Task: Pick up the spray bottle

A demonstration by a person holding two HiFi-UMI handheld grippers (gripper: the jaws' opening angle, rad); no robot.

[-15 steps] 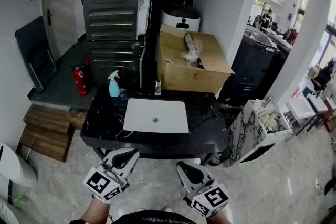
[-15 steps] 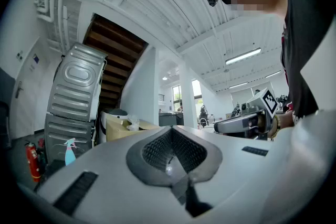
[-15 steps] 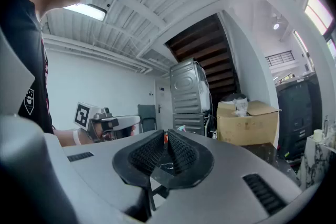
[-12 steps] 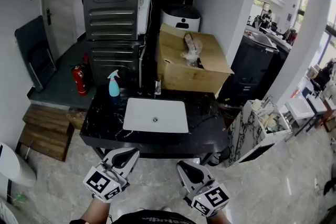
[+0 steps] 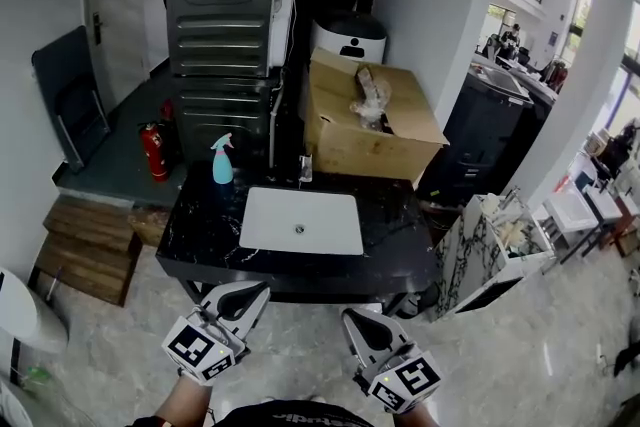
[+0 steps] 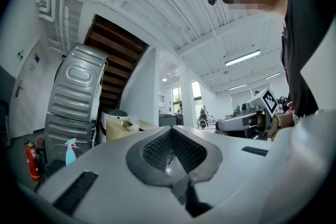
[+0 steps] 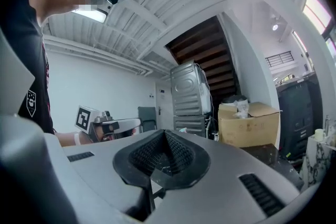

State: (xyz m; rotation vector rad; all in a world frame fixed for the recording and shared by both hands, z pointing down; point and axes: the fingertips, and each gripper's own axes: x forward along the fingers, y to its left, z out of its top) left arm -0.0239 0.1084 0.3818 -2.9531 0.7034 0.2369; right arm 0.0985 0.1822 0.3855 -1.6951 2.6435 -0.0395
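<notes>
The spray bottle point(image 5: 222, 162), teal with a pink trigger, stands upright at the back left corner of the black marble counter point(image 5: 200, 227). The left gripper view shows it small and far off at the lower left point(image 6: 70, 150). My left gripper point(image 5: 240, 296) is held low in front of the counter's near edge, jaws shut and empty. My right gripper point(image 5: 362, 325) hangs beside it, also shut with nothing in it. Both are well short of the bottle. The closed jaw tips fill each gripper view, left point(image 6: 172, 150) and right point(image 7: 164, 152).
A white sink point(image 5: 302, 220) is set into the counter's middle. Behind stand a tall grey metal machine point(image 5: 225, 15), a cardboard box point(image 5: 365, 130) and a white appliance point(image 5: 348, 37). A red fire extinguisher point(image 5: 153, 152) and wooden steps point(image 5: 90, 250) are at the left.
The head view has shifted slightly, so the counter sits a bit lower and to the right in the picture. Both grippers keep their places and stay shut.
</notes>
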